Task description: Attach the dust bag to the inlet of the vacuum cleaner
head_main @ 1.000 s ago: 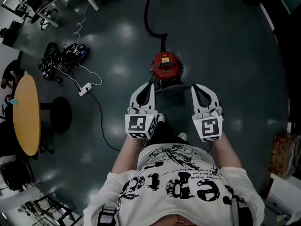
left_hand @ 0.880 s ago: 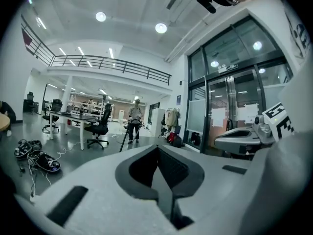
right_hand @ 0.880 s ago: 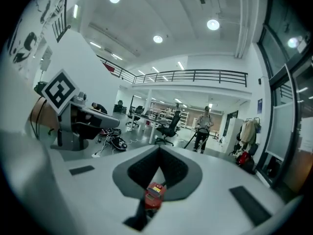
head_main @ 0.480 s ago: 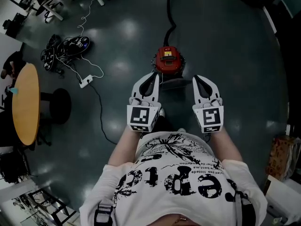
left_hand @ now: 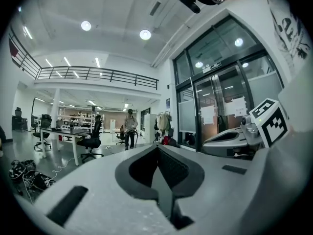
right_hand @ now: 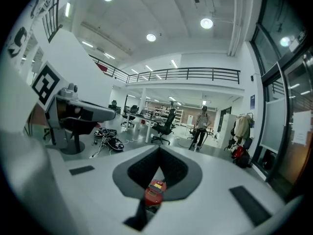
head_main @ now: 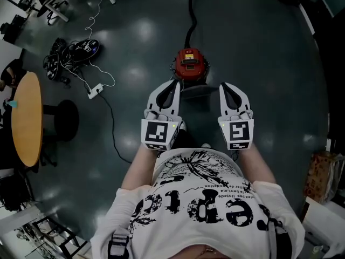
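Vacuum cleaner [head_main: 188, 65] stands upright, hose [head_main: 189, 18] beyond.

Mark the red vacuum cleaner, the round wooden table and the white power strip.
red vacuum cleaner [head_main: 190, 65]: head view, top housing.
round wooden table [head_main: 27, 125]: head view, bare tabletop middle.
white power strip [head_main: 97, 89]: head view, its body.

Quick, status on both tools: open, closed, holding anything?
Left tool: closed, holding nothing.
Right tool: closed, holding nothing.
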A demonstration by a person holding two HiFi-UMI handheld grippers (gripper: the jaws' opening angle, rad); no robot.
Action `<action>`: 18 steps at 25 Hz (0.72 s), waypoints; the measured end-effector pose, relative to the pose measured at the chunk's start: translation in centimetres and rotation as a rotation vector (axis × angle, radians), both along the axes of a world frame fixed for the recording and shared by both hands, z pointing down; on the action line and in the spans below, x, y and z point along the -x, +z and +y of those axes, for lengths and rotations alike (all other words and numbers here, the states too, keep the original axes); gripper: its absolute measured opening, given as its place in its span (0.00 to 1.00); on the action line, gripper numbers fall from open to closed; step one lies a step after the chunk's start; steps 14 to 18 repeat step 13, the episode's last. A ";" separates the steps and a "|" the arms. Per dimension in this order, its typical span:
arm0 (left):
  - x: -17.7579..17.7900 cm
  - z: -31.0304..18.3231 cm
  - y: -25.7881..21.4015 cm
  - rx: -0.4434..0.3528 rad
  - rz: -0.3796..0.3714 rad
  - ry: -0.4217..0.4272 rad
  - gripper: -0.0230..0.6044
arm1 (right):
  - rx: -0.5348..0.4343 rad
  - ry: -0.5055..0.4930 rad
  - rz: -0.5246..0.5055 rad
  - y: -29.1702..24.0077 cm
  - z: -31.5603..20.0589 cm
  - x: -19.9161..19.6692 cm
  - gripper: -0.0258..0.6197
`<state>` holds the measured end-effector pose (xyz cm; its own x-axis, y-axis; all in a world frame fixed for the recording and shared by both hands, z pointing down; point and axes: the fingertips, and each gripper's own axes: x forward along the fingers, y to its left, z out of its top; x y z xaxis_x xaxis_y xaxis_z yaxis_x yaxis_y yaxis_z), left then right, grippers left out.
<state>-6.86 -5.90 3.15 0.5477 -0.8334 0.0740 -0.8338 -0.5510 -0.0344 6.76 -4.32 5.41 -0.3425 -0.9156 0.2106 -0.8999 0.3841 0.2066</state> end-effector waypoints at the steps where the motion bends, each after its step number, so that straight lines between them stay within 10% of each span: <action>1: -0.2 0.1 0.0 -0.003 -0.003 0.002 0.04 | 0.002 0.007 -0.002 0.1 0.0 -0.2 0.04; 18: -0.6 -1.5 0.3 0.036 0.017 -0.072 0.04 | 0.003 -0.012 -0.038 -0.7 -0.8 -1.2 0.04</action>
